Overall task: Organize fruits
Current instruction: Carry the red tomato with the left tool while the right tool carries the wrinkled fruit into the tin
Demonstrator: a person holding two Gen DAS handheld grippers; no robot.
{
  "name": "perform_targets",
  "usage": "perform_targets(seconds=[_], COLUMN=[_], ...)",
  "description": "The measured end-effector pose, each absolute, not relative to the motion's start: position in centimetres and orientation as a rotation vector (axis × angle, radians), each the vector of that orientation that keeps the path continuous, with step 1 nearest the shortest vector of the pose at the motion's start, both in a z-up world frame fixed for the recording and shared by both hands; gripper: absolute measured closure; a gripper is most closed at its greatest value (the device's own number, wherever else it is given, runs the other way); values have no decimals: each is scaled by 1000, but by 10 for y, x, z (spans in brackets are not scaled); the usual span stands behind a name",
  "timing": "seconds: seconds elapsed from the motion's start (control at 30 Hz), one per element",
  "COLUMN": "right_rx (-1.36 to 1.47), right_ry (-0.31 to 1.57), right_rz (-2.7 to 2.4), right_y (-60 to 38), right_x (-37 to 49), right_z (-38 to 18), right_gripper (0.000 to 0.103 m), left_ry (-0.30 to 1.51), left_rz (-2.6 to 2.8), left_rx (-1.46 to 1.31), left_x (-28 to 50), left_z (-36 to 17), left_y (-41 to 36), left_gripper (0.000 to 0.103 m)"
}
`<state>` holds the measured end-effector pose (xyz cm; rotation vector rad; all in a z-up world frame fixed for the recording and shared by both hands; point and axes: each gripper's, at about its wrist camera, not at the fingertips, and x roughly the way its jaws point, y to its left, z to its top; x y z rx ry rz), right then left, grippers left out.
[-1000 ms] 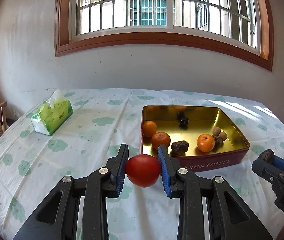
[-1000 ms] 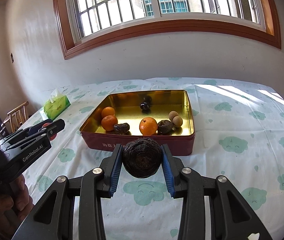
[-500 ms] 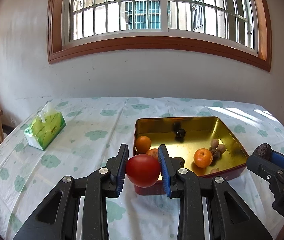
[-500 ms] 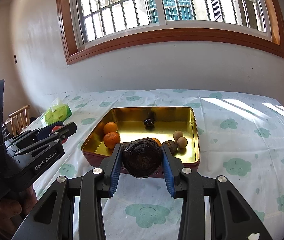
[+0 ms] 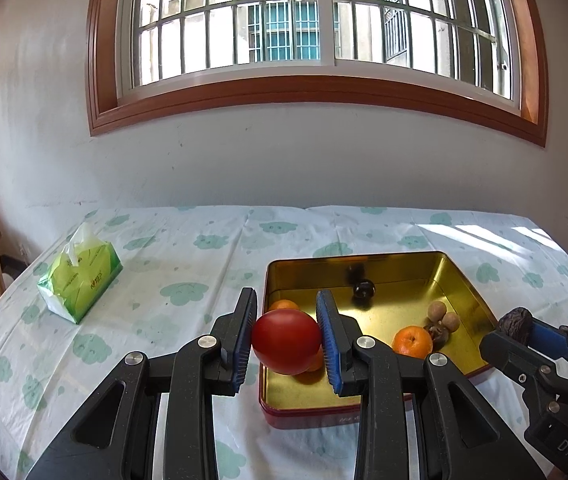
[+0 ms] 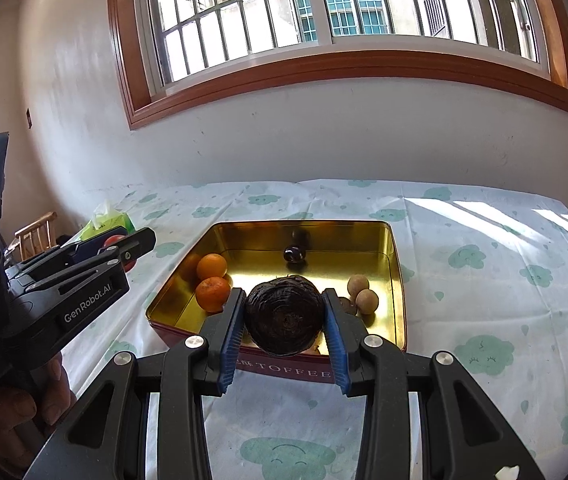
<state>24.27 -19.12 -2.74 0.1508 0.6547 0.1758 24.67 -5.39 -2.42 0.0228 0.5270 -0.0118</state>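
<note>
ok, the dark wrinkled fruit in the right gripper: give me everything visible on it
The dark fruit is round, near-black brown, with a dry, deeply wrinkled skin creased in rings around a central dimple that faces the camera. It looks whole. The right gripper has its blue-padded jaws shut on its two sides; nothing else touches it. It hangs in the air at the near wall of the gold tin, whose other fruits lie beyond it.

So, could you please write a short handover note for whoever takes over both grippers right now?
Left gripper: shut on the red tomato, held above the near left corner of the tin.
Right gripper: shut on the dark wrinkled fruit, held over the tin's near edge.
In the tin: oranges, two small brown fruits, a dark cherry-like fruit.
Done: those fruits are in the tin.
Left: lower both held fruits into free spots and release.
</note>
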Motion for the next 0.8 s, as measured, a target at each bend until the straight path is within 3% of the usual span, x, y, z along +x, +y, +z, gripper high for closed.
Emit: perform_targets(seconds=[0.8], right_rx=[156], right_ry=[673], right_rz=[178], right_y=[-198], right_x=[286], right_z=[-43], right_gripper=[67], left_ry=[557], left_rz=[-25], left_rx=[36], left_x=[295], left_z=[-33], left_y=[-64], left_gripper=[71])
